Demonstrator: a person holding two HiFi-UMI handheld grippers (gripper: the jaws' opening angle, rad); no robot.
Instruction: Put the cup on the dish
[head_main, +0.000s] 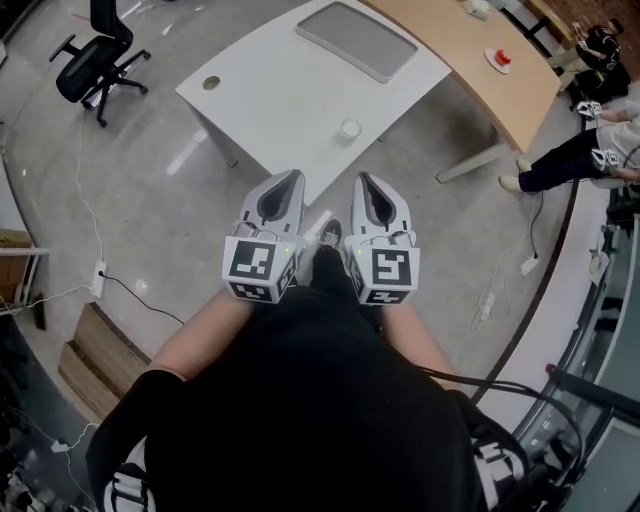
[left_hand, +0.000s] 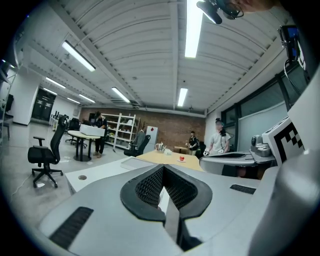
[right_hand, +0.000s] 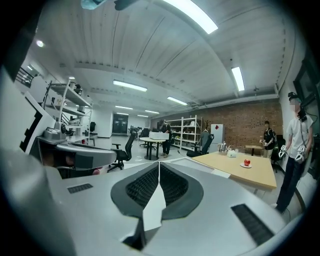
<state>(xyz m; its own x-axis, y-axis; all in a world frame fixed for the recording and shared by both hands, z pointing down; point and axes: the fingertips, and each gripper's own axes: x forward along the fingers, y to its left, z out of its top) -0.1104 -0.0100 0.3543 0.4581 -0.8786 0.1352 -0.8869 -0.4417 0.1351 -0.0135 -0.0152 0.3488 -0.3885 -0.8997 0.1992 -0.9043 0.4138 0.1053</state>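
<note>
A small white cup stands near the front edge of a white table. A flat grey rectangular tray lies at that table's far end. My left gripper and right gripper are held side by side at chest height, above the floor and short of the table. Both are shut with nothing between the jaws. In the left gripper view the left gripper points over the white table; the cup is hidden there. In the right gripper view the right gripper also shows shut jaws.
A curved wooden table stands at the right, with a red object on a white plate. A black office chair is at the far left. Cables and a power strip lie on the floor. People stand in the background.
</note>
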